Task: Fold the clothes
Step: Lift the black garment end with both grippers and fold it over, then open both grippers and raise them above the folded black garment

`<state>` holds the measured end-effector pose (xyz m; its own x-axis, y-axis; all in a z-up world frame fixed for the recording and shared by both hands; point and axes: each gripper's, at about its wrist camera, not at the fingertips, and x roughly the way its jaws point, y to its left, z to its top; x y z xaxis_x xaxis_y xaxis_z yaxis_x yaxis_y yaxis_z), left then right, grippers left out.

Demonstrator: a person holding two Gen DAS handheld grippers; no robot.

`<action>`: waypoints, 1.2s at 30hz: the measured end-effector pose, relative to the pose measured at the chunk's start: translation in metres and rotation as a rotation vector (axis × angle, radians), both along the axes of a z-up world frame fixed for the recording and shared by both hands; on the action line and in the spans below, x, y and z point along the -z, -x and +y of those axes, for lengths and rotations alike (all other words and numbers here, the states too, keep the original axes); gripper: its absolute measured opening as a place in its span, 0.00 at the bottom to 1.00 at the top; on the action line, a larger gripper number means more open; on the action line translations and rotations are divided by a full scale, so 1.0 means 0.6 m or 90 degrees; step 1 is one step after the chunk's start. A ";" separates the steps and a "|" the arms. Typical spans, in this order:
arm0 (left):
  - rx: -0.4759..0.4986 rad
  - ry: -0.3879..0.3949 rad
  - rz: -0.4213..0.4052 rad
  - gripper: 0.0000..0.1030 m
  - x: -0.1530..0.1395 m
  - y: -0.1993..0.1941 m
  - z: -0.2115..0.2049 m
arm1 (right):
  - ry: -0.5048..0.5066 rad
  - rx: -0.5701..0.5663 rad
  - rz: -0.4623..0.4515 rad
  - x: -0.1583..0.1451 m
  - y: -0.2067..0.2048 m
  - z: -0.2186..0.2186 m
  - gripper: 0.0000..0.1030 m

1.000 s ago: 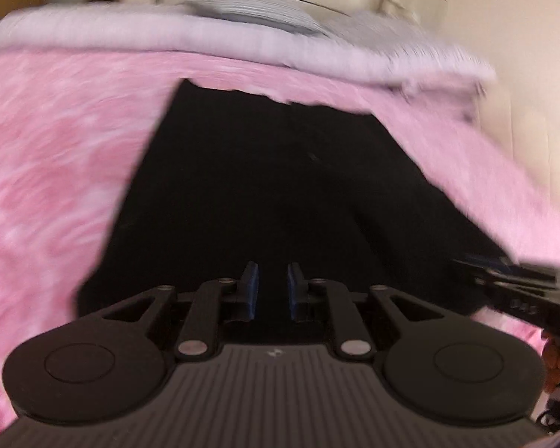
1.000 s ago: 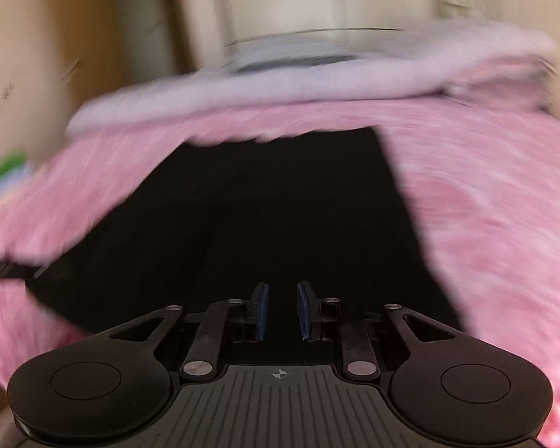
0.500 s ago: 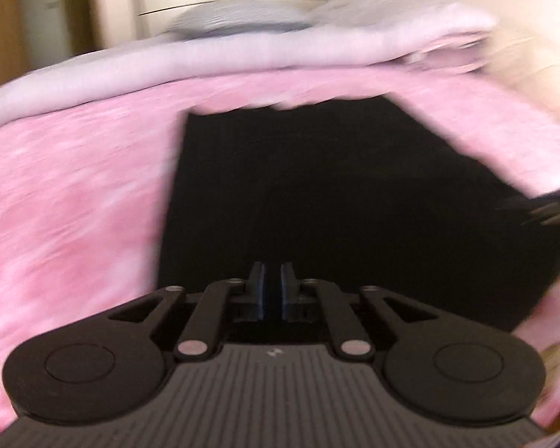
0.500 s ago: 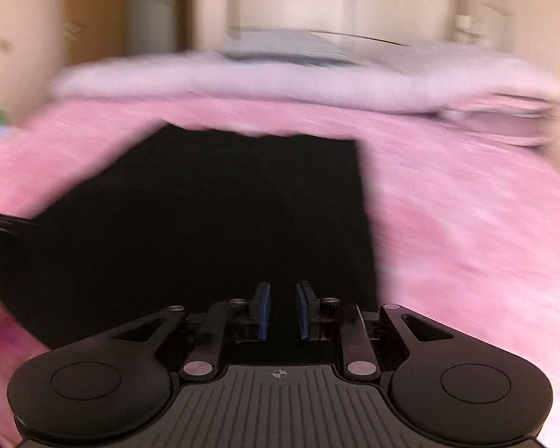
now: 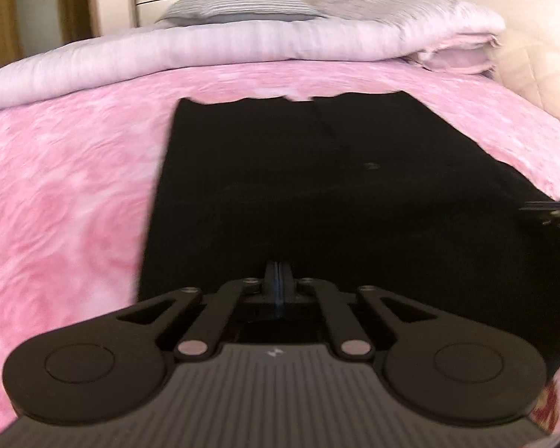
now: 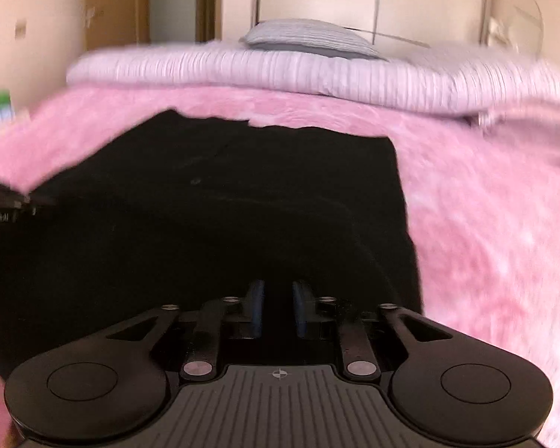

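While the left gripper has its pads pinched together at the near edge of the black garment, can't tell if cloth's btwn them; right gripper sits narrowly parted over the same edge. Garment lies flat on a pink bedspread, w/ a folded lilac duvet, striped pillow and cream wardrobe doors behind.

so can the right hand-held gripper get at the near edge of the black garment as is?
Probably yes: the right hand-held gripper is open just above the black garment, nothing between them.
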<state>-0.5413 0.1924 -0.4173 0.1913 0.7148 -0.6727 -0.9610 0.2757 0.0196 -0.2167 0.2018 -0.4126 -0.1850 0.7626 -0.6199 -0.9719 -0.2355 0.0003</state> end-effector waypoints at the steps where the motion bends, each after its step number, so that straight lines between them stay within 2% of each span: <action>1: -0.010 0.001 0.002 0.03 -0.002 0.010 -0.006 | -0.002 0.021 -0.015 -0.006 -0.005 -0.010 0.23; 2: -0.019 0.003 0.004 0.03 -0.006 0.016 -0.015 | -0.002 0.045 -0.023 -0.014 -0.013 -0.021 0.26; 6: -0.043 0.003 0.007 0.04 -0.035 0.021 -0.050 | 0.007 0.101 0.002 -0.039 -0.034 -0.064 0.25; 8: -0.036 -0.003 0.021 0.08 -0.039 0.010 -0.070 | -0.003 0.094 0.007 -0.050 -0.028 -0.097 0.25; 9: -0.035 0.000 0.031 0.13 -0.034 0.008 -0.075 | 0.008 0.081 0.006 -0.047 -0.023 -0.105 0.25; 11: -0.034 0.007 0.050 0.13 -0.023 0.005 -0.086 | 0.047 0.073 -0.011 -0.027 -0.003 -0.093 0.25; 12: -0.038 0.012 0.054 0.13 -0.021 0.006 -0.092 | 0.046 0.076 -0.014 -0.024 -0.004 -0.100 0.25; 16: -0.079 0.048 0.045 0.12 -0.042 0.025 -0.117 | 0.079 0.109 0.008 -0.046 -0.020 -0.119 0.25; 20: -0.092 0.062 0.073 0.13 -0.070 -0.004 -0.159 | 0.101 0.135 0.013 -0.061 -0.012 -0.152 0.25; 22: -0.098 0.069 0.087 0.20 -0.083 -0.018 -0.180 | 0.110 0.153 0.016 -0.065 -0.001 -0.176 0.25; 27: -0.104 0.088 0.035 0.28 -0.126 -0.036 -0.248 | 0.136 0.159 0.077 -0.076 0.026 -0.234 0.27; 29: -0.113 0.093 0.019 0.28 -0.144 -0.038 -0.274 | 0.143 0.181 0.086 -0.084 0.031 -0.254 0.31; 32: -0.118 0.082 -0.002 0.34 -0.170 -0.038 -0.308 | 0.137 0.202 0.112 -0.106 0.034 -0.288 0.44; 36: -0.118 0.056 -0.004 0.36 -0.196 -0.035 -0.349 | 0.117 0.207 0.110 -0.141 0.043 -0.327 0.48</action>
<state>-0.5203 -0.0168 -0.2994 0.0672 0.6766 -0.7333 -0.9955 0.0950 -0.0036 -0.2427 0.0057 -0.3280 -0.0667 0.6782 -0.7318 -0.9776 0.1023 0.1840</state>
